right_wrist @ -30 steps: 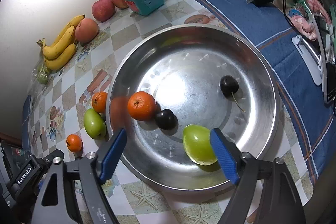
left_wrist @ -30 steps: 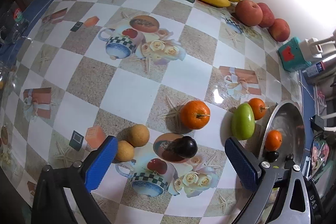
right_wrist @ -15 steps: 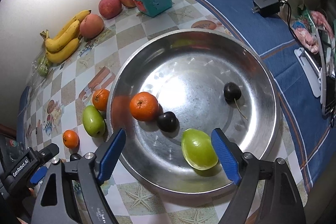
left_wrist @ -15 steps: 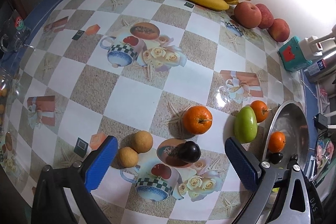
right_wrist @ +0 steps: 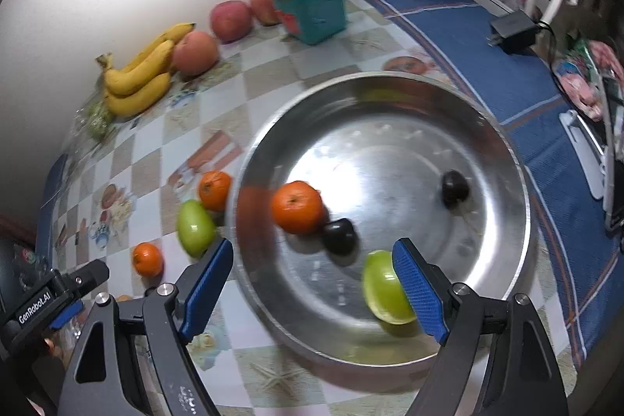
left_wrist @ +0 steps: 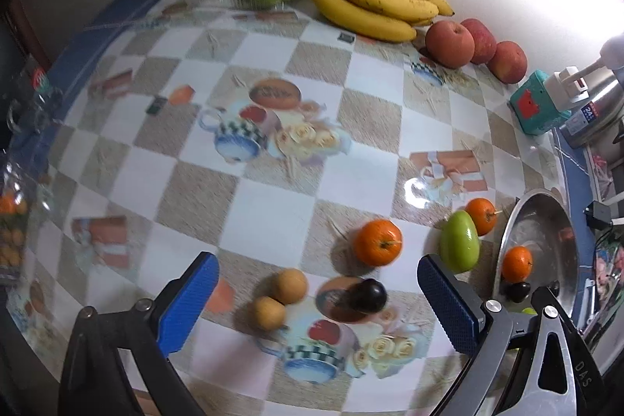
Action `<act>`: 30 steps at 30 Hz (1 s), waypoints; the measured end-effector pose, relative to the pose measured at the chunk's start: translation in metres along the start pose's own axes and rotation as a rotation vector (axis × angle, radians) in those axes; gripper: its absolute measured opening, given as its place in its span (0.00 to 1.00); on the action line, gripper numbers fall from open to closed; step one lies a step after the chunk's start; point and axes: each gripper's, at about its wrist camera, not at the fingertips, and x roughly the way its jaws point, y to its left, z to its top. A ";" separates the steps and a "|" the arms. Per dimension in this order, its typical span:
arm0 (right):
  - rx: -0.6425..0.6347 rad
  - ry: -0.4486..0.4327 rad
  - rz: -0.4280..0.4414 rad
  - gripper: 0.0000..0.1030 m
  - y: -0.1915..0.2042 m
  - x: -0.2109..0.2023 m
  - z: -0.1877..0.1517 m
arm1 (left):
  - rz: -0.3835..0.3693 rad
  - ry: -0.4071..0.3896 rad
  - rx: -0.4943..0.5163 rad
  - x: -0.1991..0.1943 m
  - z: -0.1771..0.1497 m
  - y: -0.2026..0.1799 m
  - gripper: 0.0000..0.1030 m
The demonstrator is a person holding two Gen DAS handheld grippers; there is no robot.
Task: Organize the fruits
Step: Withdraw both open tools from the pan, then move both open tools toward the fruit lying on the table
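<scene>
Gleaming steel bowl [right_wrist: 503, 158] holding fruit.

We see each tool, left [left_wrist: 318, 293] and right [right_wrist: 312, 277], with black arms, silver screws and blue ribbed pads [right_wrist: 415, 285]; "GenRobot.AI" marks the left.

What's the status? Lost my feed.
Both hand-held grippers, left and right, open, empty. Bowl holds four fruits. Plum under left, unobstructed.
</scene>
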 end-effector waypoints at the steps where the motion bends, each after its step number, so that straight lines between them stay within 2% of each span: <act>1: -0.010 0.001 0.004 0.82 0.004 0.000 -0.001 | 0.010 -0.011 0.009 -0.003 0.002 0.003 1.00; 6: -0.066 0.011 0.032 0.82 0.026 0.003 -0.006 | 0.060 -0.059 0.015 -0.014 0.010 0.020 1.00; 17: -0.189 0.052 0.110 0.82 0.079 0.013 -0.024 | 0.044 -0.077 -0.097 -0.027 0.022 0.072 1.00; 24: -0.263 0.094 0.170 0.82 0.113 0.019 -0.039 | 0.027 -0.065 -0.180 -0.026 0.021 0.103 1.00; 30: -0.321 0.138 0.191 0.82 0.133 0.029 -0.049 | 0.028 0.003 -0.202 -0.007 0.011 0.110 1.00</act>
